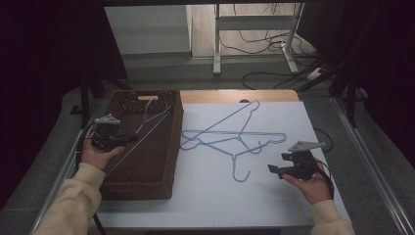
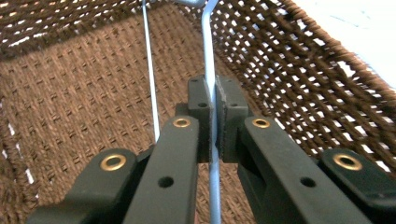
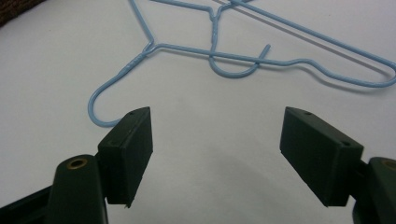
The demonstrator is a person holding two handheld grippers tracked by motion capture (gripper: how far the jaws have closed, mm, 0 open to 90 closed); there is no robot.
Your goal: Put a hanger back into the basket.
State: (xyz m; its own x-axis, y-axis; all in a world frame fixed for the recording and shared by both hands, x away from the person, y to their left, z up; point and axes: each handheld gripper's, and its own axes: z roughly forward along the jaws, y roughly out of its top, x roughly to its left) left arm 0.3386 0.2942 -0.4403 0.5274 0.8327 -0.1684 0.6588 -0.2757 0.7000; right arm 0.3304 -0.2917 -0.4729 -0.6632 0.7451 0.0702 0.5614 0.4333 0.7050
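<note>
**Wire hangers: one in the basket, two on the table**

Blue wire hangers, three counted. One hanger [image 1: 147,128] is lying slanted inside the brown woven basket [image 1: 161,161], one end leaning toward the basket's far wall; the left gripper [image 1: 131,139] is clamping its wire [image 2: 210,84] tight between both pads, low over the woven floor. The two other hangers [image 1: 230,137] are lying crossed on the white table [image 1: 210,196], just right of the basket, one hook [image 3: 100,105] curling toward the person.

Grippers, two. The right gripper [image 1: 274,169] is resting with its jaws spread wide and nothing between them, near that hook but apart from it.

Basket, one, sitting along the table's left edge, its right wall just beside the crossed hangers. Bare white surface is lying open in front of the right gripper and along the near edge.
</note>
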